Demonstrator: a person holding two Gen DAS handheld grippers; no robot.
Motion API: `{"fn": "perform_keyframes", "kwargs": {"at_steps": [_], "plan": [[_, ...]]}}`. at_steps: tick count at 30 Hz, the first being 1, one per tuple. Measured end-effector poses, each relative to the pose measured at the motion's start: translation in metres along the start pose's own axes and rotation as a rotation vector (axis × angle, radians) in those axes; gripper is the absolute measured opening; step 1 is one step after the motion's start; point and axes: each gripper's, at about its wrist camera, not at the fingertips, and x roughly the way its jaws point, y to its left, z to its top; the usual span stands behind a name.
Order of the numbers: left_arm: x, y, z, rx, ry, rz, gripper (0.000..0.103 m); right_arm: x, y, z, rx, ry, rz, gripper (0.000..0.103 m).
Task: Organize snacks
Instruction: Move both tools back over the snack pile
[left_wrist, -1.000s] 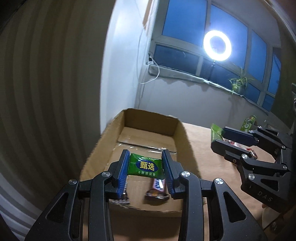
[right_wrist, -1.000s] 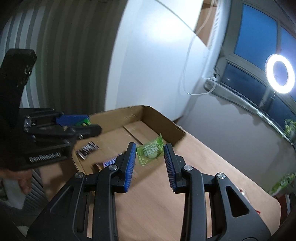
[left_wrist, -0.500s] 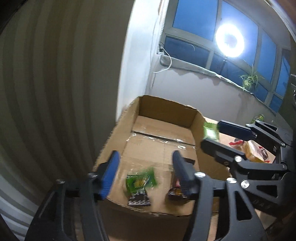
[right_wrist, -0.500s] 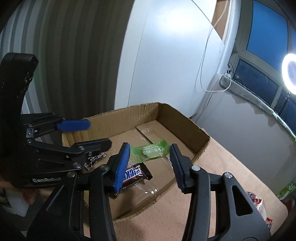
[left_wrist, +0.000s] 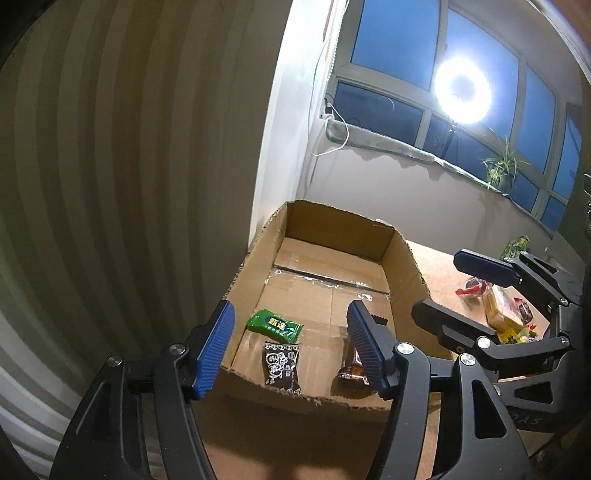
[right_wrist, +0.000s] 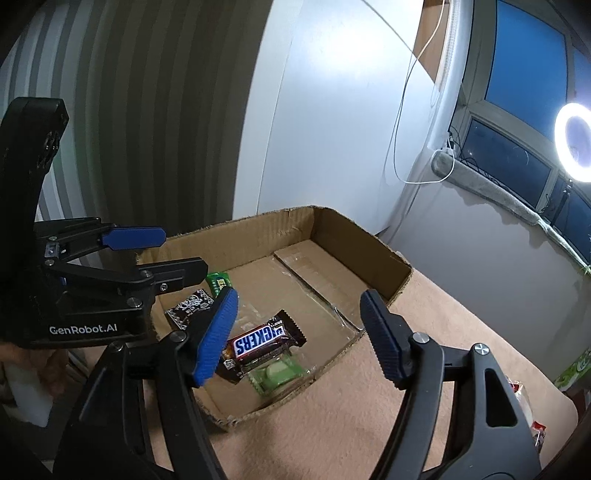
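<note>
An open cardboard box (left_wrist: 402, 266) stands on the tan table. In it lie a dark green candy (left_wrist: 274, 325), a black patterned packet (left_wrist: 280, 363) and a Snickers bar (right_wrist: 264, 341) that rests on a pale green packet (right_wrist: 277, 373). My left gripper (left_wrist: 290, 314) hangs open over the box's near edge, with nothing between its blue pads. My right gripper (right_wrist: 299, 299) hovers above the box's right corner; its jaws are opening and hold nothing. In the left wrist view the right gripper (left_wrist: 437, 284) shows beside the box. The left gripper (right_wrist: 183, 251) appears at the left of the right wrist view.
A heap of loose snacks (left_wrist: 506, 314) lies on the table (right_wrist: 406, 406) right of the box, with a green bag (left_wrist: 517, 245) further back. A white wall and a striped curtain stand close behind the box. A ring light (left_wrist: 461, 92) glares by the window.
Both grippers have opened. The dark green candy dropped from the left one into the box, and the pale green packet dropped from the right one beside the Snickers bar.
</note>
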Motion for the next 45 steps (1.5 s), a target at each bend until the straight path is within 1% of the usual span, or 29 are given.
{"fn": "perform_keyframes", "kwargs": {"at_steps": [4,6,7,8,9,14,22,29,34,41,43,45], "plan": [[-0.011,-0.001,-0.001,0.006,-0.015,-0.004,0.064,-0.015,0.001,-0.005,0.023,-0.013,-0.028,0.072],[-0.016,-0.004,-0.002,0.008,-0.021,-0.007,0.068,-0.022,0.0,-0.01,0.05,-0.014,-0.042,0.072],[-0.019,-0.004,-0.003,0.01,-0.022,-0.009,0.069,-0.027,-0.001,-0.014,0.067,-0.018,-0.055,0.074],[-0.02,-0.007,-0.003,0.015,-0.021,-0.015,0.069,-0.031,-0.002,-0.017,0.082,-0.02,-0.058,0.079],[-0.021,-0.011,-0.003,0.024,-0.018,-0.02,0.069,-0.036,-0.003,-0.022,0.098,-0.02,-0.057,0.081],[-0.026,-0.035,-0.006,0.061,-0.009,-0.047,0.069,-0.059,-0.013,-0.044,0.137,-0.009,-0.092,0.081],[-0.026,-0.085,-0.014,0.131,0.013,-0.105,0.07,-0.094,-0.046,-0.083,0.209,0.003,-0.137,0.081],[-0.015,-0.136,-0.024,0.195,0.058,-0.158,0.071,-0.121,-0.077,-0.122,0.279,0.018,-0.178,0.081],[-0.006,-0.171,-0.033,0.248,0.098,-0.2,0.071,-0.138,-0.109,-0.159,0.349,0.056,-0.231,0.081],[0.017,-0.22,-0.06,0.32,0.2,-0.277,0.071,-0.156,-0.152,-0.211,0.456,0.129,-0.29,0.081],[0.027,-0.234,-0.07,0.338,0.24,-0.299,0.071,-0.157,-0.162,-0.223,0.485,0.157,-0.292,0.081],[0.029,-0.244,-0.078,0.353,0.261,-0.314,0.071,-0.158,-0.169,-0.23,0.508,0.164,-0.284,0.081]]}}
